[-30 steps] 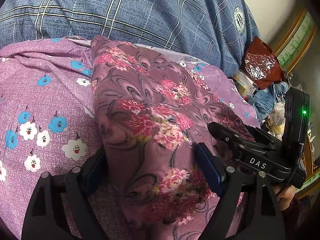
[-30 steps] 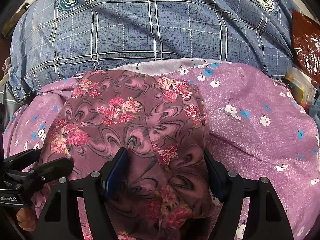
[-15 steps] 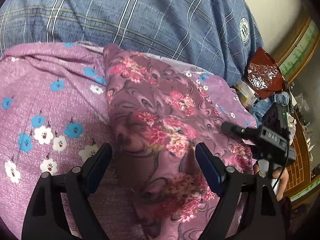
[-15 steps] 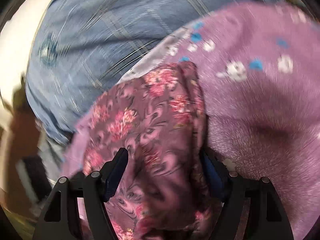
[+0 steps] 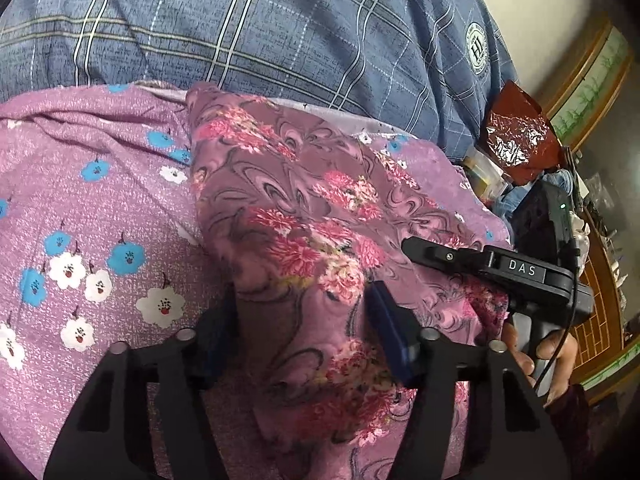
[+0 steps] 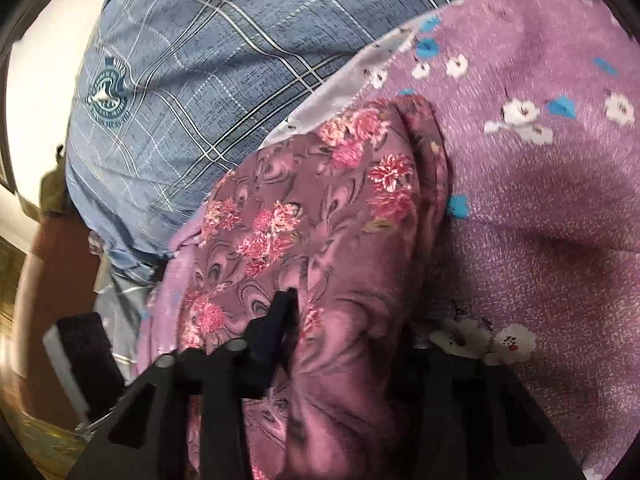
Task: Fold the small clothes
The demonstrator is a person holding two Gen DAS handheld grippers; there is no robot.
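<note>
A small mauve garment with pink flowers [image 5: 304, 216] lies folded on a purple bedsheet with blue and white flowers [image 5: 80, 200]. My left gripper [image 5: 300, 336] has closed partway on a thick fold at its near end; cloth bulges between the blue pads. My right gripper [image 6: 352, 340] grips the other side of the same garment [image 6: 312, 220]; its left pad [image 6: 276, 328] presses into the cloth and the right pad is hidden by fabric. The right gripper also shows in the left wrist view [image 5: 500, 272], at the garment's right edge.
A blue plaid pillow [image 5: 260, 24] lies just behind the garment. A red foil bag [image 5: 516, 136] and clutter sit at the far right by a wooden frame [image 5: 600, 280]. The pillow [image 6: 192, 80] fills the upper left of the right wrist view.
Both grippers have narrowed from wide open onto the garment. The right gripper swung and tilted, then came back beside the left one.
</note>
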